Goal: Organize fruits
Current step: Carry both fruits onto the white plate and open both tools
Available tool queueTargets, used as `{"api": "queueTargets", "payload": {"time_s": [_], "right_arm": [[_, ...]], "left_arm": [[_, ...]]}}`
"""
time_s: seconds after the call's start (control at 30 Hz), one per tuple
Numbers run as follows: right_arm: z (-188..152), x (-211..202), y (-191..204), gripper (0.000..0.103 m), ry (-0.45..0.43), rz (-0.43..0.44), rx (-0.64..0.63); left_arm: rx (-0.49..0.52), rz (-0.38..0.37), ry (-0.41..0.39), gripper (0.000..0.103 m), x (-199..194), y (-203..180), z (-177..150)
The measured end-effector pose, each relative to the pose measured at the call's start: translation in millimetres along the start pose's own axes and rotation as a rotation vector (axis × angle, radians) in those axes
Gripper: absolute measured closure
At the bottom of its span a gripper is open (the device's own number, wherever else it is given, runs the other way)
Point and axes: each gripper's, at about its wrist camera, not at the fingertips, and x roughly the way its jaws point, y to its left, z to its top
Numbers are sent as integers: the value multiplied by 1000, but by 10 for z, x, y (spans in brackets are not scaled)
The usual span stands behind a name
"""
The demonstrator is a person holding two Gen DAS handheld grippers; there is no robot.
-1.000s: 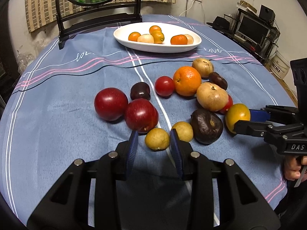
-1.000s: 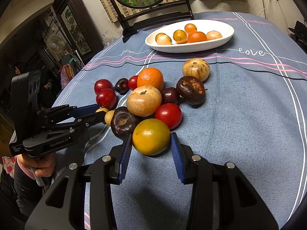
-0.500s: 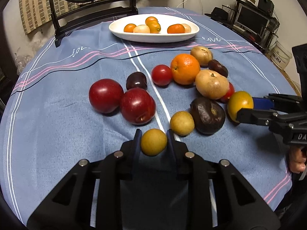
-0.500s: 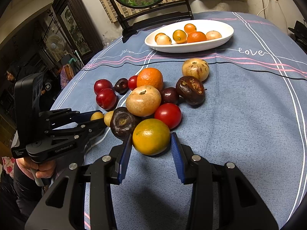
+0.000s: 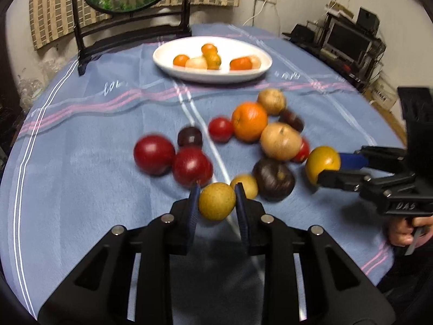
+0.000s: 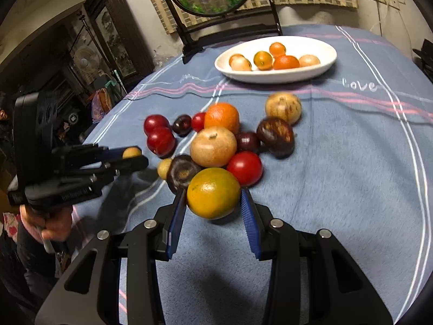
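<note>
Both hands are loaded! The left gripper (image 5: 217, 199) has its jaws pinched on a small round yellow-brown fruit (image 5: 217, 201), lifted just clear of the blue striped cloth on the desk (image 5: 81, 178). The right gripper (image 6: 213, 205) clamps its jaws on a larger yellow-green citrus (image 6: 213, 192) at the near edge of the loose pile. Next up, I'd say: carry both across to the white oval dish (image 6: 276, 75) at the far side, where five small orange and pale fruits sit already, and release gently.
</note>
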Motion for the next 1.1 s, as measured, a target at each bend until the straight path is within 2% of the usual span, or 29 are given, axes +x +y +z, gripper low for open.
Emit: {"api": "queueTargets", "payload": {"time_s": [0.13,0.23,0.43,0.5,0.6,0.77,0.87,0.93,0.97,1.03,1.1], "right_arm": [[310,-174,-71,61,-88,-16,-5],[695,-235,-219,61,-165,-36,5],[1336,21,-537,62,-235,-97,37],[1535,186,-621,62,-238,-115,43],[1721,449,-750,62,-204,-141,60],[1853,840,-911,62,-140,-168,56],[1867,947,-949,61,-125,-170,56],[1871,986,-947,56,-108,-176,48],[1866,974,-941,48,-113,-173,45],[1849,869,-908,47,-140,-162,45],[1830,745,-859,46,-160,-157,42]], "left_arm": [[-5,14,-53,77,-38,37,320],[-10,9,-85,77,30,92,687],[-69,-26,-76,77,512,257,1539],[-86,-34,-57,77,755,310,1798],[-115,-7,-29,77,1102,400,2047],[-139,32,47,77,1551,511,2149],[-133,39,45,76,1617,521,2158],[-130,64,42,53,1608,503,2152],[-131,82,23,35,1571,498,2152],[-122,104,-19,33,1461,479,2130],[-111,107,-33,22,1301,462,2088]]}}
